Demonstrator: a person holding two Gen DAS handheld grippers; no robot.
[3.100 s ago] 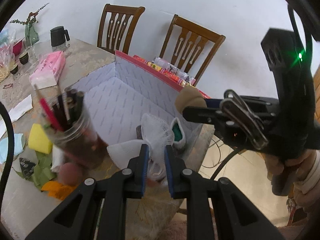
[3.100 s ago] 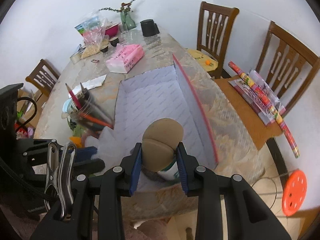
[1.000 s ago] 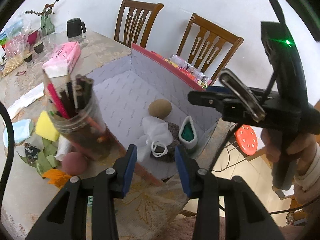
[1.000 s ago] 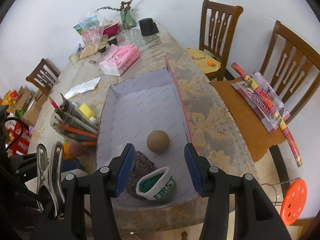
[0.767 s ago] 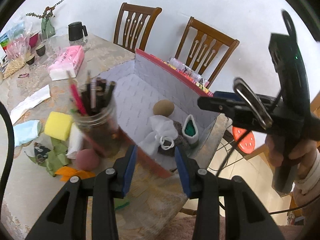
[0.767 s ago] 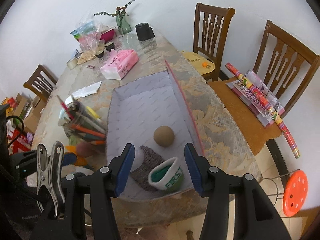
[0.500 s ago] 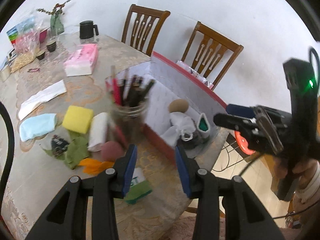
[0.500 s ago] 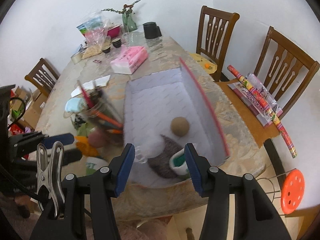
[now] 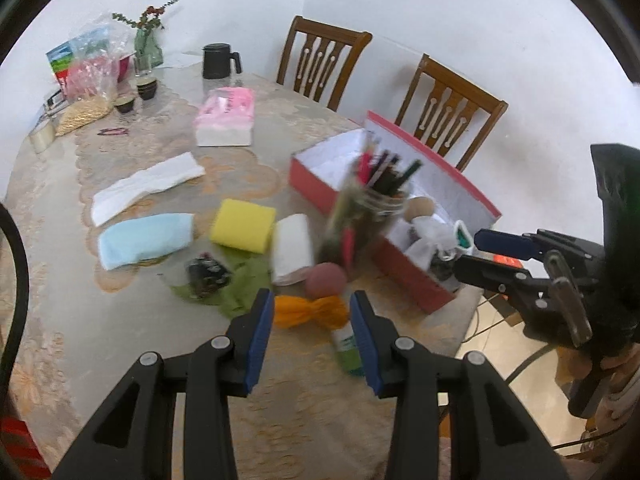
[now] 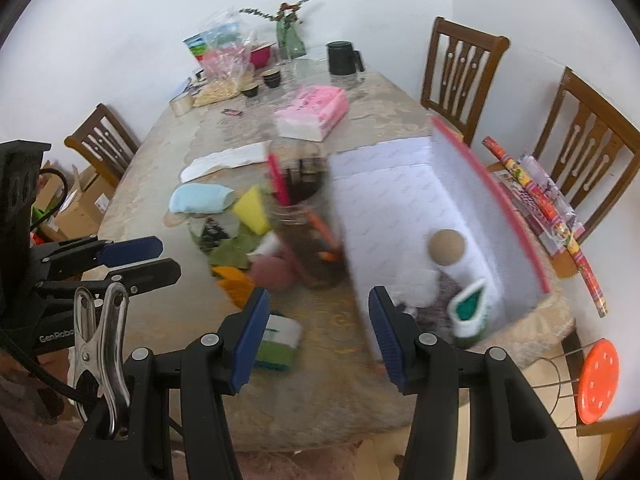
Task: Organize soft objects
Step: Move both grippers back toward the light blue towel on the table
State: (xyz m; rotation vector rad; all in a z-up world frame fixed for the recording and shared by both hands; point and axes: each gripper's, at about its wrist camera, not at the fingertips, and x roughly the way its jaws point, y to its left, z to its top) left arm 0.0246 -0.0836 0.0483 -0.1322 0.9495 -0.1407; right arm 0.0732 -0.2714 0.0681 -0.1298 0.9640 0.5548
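Left wrist view shows my left gripper (image 9: 312, 320) and right gripper (image 10: 318, 330) both gaping, empty, between loads; next I'd lower onto the orange cloth (image 9: 310, 310) near the table's (image 9: 60, 312) front edge.

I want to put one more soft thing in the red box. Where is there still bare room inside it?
The far half of the red box, beyond the tan ball, is bare. The near end is crowded: white cloth, dark knit piece, green-and-white sock.

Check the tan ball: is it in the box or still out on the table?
In the box. The tan ball rests on the white floor of the red box, beside the white pouch, both views.
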